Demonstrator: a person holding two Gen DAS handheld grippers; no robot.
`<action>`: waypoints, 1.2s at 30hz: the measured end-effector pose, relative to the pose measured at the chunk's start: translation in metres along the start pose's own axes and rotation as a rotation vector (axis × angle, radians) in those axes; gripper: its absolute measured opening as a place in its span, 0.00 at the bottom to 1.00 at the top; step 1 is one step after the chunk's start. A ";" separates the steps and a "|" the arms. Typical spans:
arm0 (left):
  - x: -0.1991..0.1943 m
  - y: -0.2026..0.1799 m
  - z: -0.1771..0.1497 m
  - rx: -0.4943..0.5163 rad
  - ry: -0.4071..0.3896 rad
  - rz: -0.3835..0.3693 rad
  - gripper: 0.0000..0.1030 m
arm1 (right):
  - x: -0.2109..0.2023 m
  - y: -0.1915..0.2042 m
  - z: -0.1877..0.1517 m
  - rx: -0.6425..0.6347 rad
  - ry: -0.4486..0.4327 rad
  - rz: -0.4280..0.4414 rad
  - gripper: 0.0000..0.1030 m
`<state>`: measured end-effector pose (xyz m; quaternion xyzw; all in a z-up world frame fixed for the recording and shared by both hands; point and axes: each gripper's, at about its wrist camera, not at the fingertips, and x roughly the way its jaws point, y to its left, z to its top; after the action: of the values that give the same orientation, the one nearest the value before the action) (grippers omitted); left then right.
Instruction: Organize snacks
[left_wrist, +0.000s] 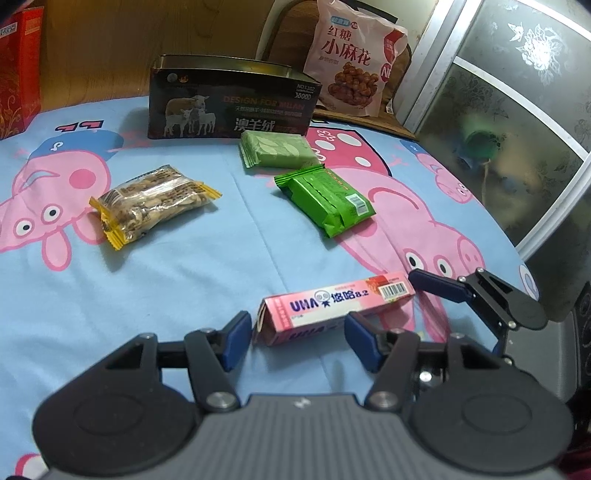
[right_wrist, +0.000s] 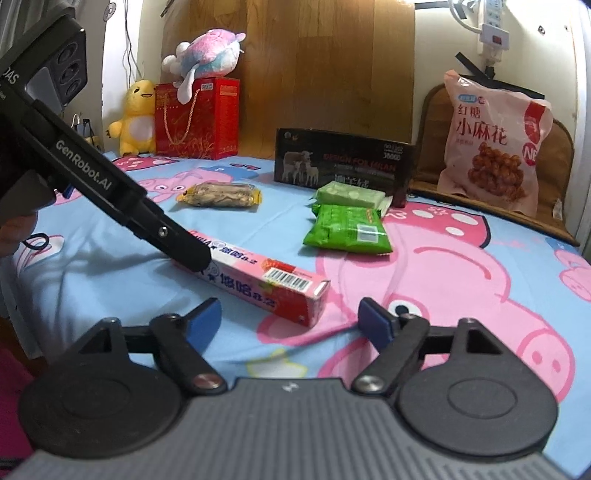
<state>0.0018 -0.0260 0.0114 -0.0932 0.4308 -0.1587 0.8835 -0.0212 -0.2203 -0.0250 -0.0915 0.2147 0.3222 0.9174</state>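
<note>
A pink UHA candy box (left_wrist: 334, 306) lies on the blue cartoon sheet; it also shows in the right wrist view (right_wrist: 266, 282). My left gripper (left_wrist: 295, 341) is open, its blue pads either side of the box's near end. My right gripper (right_wrist: 291, 323) is open and empty, just short of the box's other end. Farther off lie a dark green snack pack (left_wrist: 327, 199), a pale green pack (left_wrist: 279, 149) and a clear nut bar with yellow ends (left_wrist: 155, 201). A dark open tin (left_wrist: 231, 99) stands behind them.
A pink bag of fried twists (left_wrist: 356, 59) leans on a chair at the back right. A red gift box (right_wrist: 197, 118) with plush toys (right_wrist: 205, 55) stands at the back left. A frosted glass door (left_wrist: 517, 122) borders the right side.
</note>
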 end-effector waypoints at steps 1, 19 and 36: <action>0.000 0.000 0.000 0.001 0.000 0.001 0.56 | 0.000 0.000 0.000 0.002 0.003 0.001 0.82; 0.001 -0.003 0.007 0.037 -0.011 0.003 0.57 | 0.004 0.000 0.015 0.025 -0.001 0.024 0.48; 0.021 0.058 0.188 -0.001 -0.302 0.115 0.59 | 0.130 -0.063 0.164 0.039 -0.121 -0.031 0.49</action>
<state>0.1744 0.0256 0.0941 -0.0915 0.2980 -0.0921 0.9457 0.1644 -0.1468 0.0638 -0.0571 0.1639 0.3087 0.9352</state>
